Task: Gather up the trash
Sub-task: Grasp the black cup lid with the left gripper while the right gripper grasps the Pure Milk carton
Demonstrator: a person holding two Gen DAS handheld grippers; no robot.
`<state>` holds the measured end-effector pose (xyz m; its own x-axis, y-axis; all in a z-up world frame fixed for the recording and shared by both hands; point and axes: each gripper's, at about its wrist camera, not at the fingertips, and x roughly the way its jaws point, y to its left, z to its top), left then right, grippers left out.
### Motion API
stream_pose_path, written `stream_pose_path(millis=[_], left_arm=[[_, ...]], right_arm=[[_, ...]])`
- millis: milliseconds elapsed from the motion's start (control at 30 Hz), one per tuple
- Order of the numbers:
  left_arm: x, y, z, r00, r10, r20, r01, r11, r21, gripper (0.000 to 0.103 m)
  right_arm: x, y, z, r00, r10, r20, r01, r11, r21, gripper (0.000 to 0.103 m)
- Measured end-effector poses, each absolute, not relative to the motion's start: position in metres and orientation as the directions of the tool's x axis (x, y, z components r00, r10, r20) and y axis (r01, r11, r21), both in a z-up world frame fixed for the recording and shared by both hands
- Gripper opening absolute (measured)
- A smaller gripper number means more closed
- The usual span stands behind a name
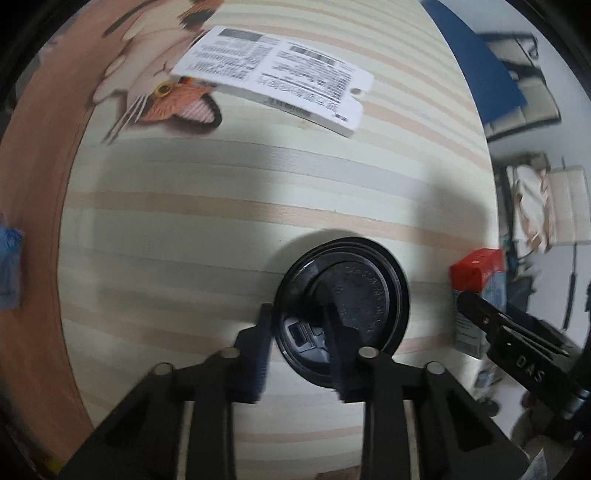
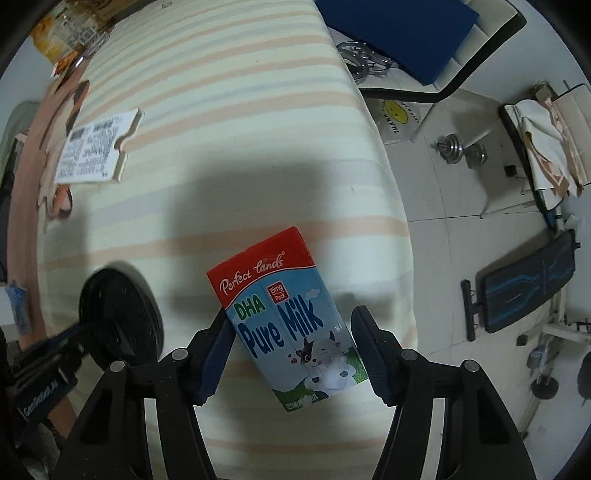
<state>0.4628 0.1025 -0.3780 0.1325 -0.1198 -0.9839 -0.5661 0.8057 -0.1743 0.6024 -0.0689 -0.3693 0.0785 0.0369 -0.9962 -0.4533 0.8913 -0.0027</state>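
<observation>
A black cup lid point(image 1: 347, 310) lies on the striped table. My left gripper point(image 1: 301, 325) has its fingers astride the lid's near rim, one outside and one over the lid, not visibly clamped. The lid also shows in the right wrist view point(image 2: 118, 314), with the left gripper reaching it. A red and blue Pure Milk carton point(image 2: 288, 321) lies between the open fingers of my right gripper point(image 2: 291, 332); the left finger touches it, the right finger stands apart. The carton's red top shows in the left wrist view point(image 1: 478, 275). A white printed card point(image 1: 273, 77) lies farther back, also seen in the right wrist view point(image 2: 92, 151).
The striped tablecloth point(image 2: 240, 122) has an orange butterfly print point(image 1: 177, 103) under the card. The table's right edge drops to a tiled floor with a blue-seated chair point(image 2: 399, 29), a dumbbell point(image 2: 461, 151) and a weight bench point(image 2: 524, 284). Packets point(image 2: 66, 33) sit at the far left corner.
</observation>
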Motion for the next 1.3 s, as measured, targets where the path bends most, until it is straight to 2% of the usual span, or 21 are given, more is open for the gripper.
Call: stream_pose_path(millis=[67,333,633,967,1300], left_arm=[[0.461,0.098,-0.376,0.125,-0.091,-0.988,-0.545,0.826,-0.144,0.003],[0.447,0.094,-0.382,0.107,-0.08,-0.991,-0.529,0.839,-0.125,0.006],[0.45,0.087,-0.384,0.109,-0.063,-0.992,-0.505,0.856,-0.11,0.004],[0.429,0.075,-0.342,0.19,-0.021,-0.981,-0.491,0.864,-0.113,0.002],[0.403,0.092,-0.31,0.251,0.034,-0.967,-0.505,0.857,-0.101,0.002]], right_arm=[[0.597,-0.07,-0.37,0.071,0.035,-0.997,-0.456,0.89,-0.001,0.066],[0.575,-0.077,-0.382,0.011,-0.008,-1.0,-0.451,0.892,-0.012,0.067],[0.559,-0.07,-0.377,0.061,-0.034,-0.998,-0.471,0.88,-0.058,0.065],[0.551,-0.082,-0.363,0.091,0.03,-0.995,-0.47,0.882,-0.017,0.057],[0.51,-0.09,-0.326,0.122,0.125,-0.985,-0.488,0.871,0.05,0.056]])
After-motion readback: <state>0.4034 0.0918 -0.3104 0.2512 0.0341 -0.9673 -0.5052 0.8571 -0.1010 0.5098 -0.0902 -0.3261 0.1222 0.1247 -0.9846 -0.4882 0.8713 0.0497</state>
